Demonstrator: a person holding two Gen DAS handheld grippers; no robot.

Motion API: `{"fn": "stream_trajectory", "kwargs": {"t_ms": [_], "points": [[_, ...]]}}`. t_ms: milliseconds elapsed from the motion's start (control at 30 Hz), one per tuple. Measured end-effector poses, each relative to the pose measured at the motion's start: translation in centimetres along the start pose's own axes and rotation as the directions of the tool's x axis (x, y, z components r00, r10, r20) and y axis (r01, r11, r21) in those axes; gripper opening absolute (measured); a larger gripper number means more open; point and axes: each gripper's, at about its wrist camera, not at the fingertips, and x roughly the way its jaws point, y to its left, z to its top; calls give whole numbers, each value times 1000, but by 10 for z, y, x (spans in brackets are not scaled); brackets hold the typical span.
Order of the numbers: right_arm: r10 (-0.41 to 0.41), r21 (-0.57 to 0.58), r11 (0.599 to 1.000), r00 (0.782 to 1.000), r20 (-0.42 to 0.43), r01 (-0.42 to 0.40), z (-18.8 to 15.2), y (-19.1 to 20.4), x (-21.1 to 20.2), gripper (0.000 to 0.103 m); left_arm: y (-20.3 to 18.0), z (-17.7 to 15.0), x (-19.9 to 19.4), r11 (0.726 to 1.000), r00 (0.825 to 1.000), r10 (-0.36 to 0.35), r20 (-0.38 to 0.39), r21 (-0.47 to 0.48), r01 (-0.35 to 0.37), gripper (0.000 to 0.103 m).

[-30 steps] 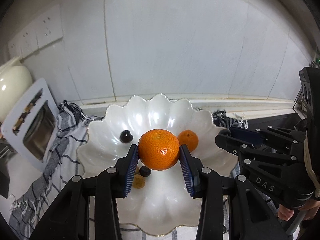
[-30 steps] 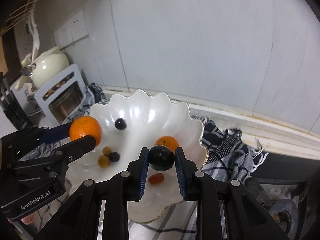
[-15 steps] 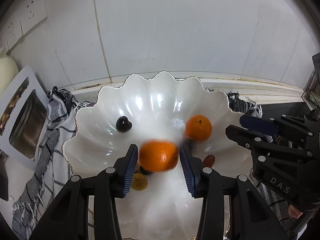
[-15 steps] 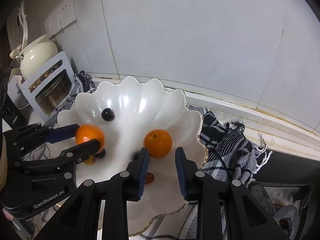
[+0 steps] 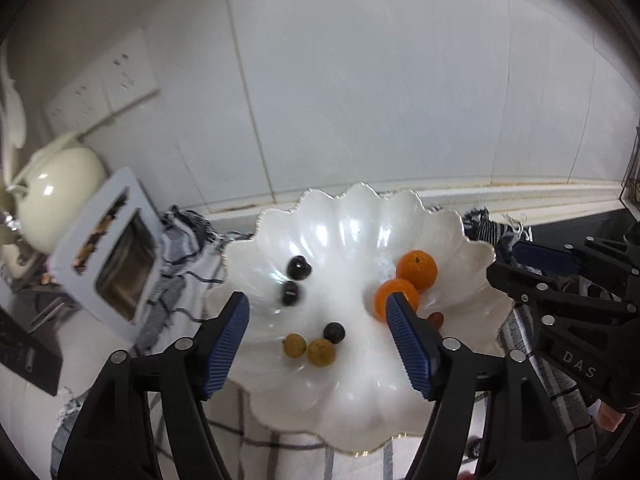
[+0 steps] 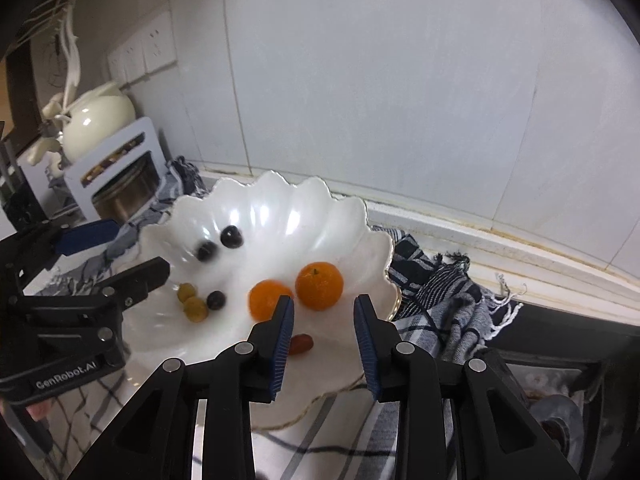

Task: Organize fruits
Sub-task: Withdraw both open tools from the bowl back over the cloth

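A white scalloped bowl holds two oranges, one beside the other. It also holds dark round fruits, one blurred, two yellow-green fruits and a red fruit. My left gripper is open and empty above the bowl's near side. My right gripper is open and empty over the bowl's near right edge.
A striped cloth lies under the bowl. A white rack with a metal pot and a cream teapot stand at the left. A tiled wall is behind.
Both grippers opened and pulled back. The left let go of the orange, now beside the other orange. The right let go of the dark fruit, now rolling in the bowl.
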Motion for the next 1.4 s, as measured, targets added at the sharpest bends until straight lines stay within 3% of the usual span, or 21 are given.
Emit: {"fn": "stream_trajectory", "kwargs": {"t_ms": [100, 433, 600, 867, 1200, 1333, 1400], "points": [[0, -3, 1000, 999, 32, 0, -3, 5, -20, 43, 3, -4, -18, 1000, 1000, 4, 25, 0, -4, 76], [-15, -2, 1000, 990, 143, 15, -14, 21, -84, 43, 6, -23, -85, 999, 989, 18, 145, 35, -23, 87], [-32, -4, 999, 985, 170, 33, -25, 29, -105, 43, 10, -36, -109, 999, 984, 25, 178, 27, -31, 87], [-2, -40, 999, 983, 185, 9, -42, 34, -123, 43, 5, -57, -136, 997, 978, 71, 195, -23, -68, 87], [88, -163, 985, 982, 165, -60, -58, 32, -130, 43, -16, -86, -157, 985, 971, 149, 185, -113, -130, 87], [129, -212, 973, 980, 149, -95, -65, 29, -130, 43, -26, -98, -164, 973, 961, 198, 192, -158, -169, 85], [155, -237, 964, 978, 138, -119, -69, 28, -128, 43, -30, -104, -165, 970, 964, 192, 185, -184, -157, 84]]}}
